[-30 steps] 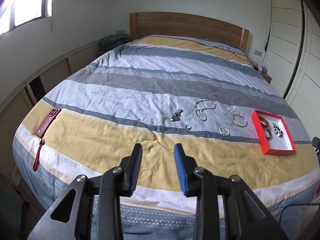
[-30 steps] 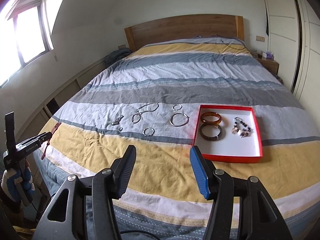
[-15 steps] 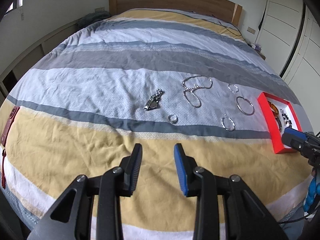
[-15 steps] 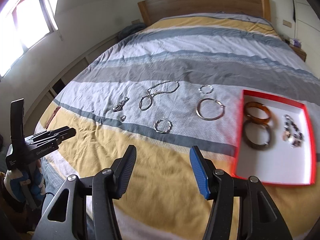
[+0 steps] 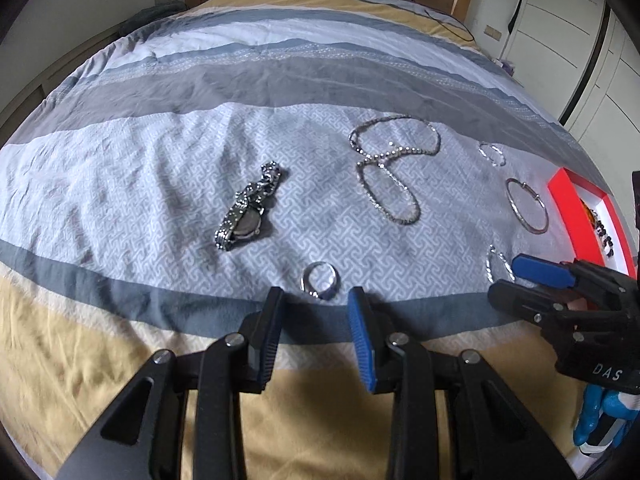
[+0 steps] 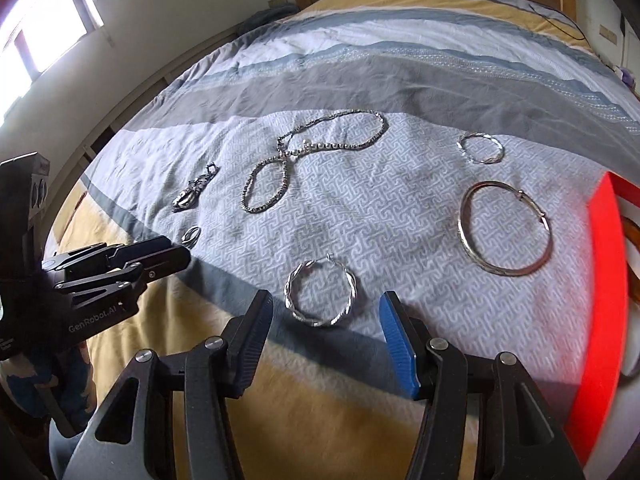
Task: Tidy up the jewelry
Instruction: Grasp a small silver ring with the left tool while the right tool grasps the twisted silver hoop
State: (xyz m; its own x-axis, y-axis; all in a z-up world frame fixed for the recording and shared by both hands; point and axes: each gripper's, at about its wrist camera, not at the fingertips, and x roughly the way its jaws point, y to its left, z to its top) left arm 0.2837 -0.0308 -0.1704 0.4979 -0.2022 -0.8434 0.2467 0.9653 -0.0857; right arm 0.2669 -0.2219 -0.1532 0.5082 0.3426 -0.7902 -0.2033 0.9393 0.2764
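Open bedspread, jewellery scattered mid-frame

The striped quilted bedspread (image 5: 168,152) lies bare at left and top; a silver wristwatch (image 5: 248,216), beaded chain necklace (image 5: 394,168) and red cardboard tray (image 6: 604,280) at right edge crowd the centre.

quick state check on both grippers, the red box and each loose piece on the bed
left gripper: open, empty
right gripper: open, empty
red box: open, lidless
silver wristwatch: lying flat
small silver ring: loose on cover
twisted silver hoop: flat
plain silver bangle: flat
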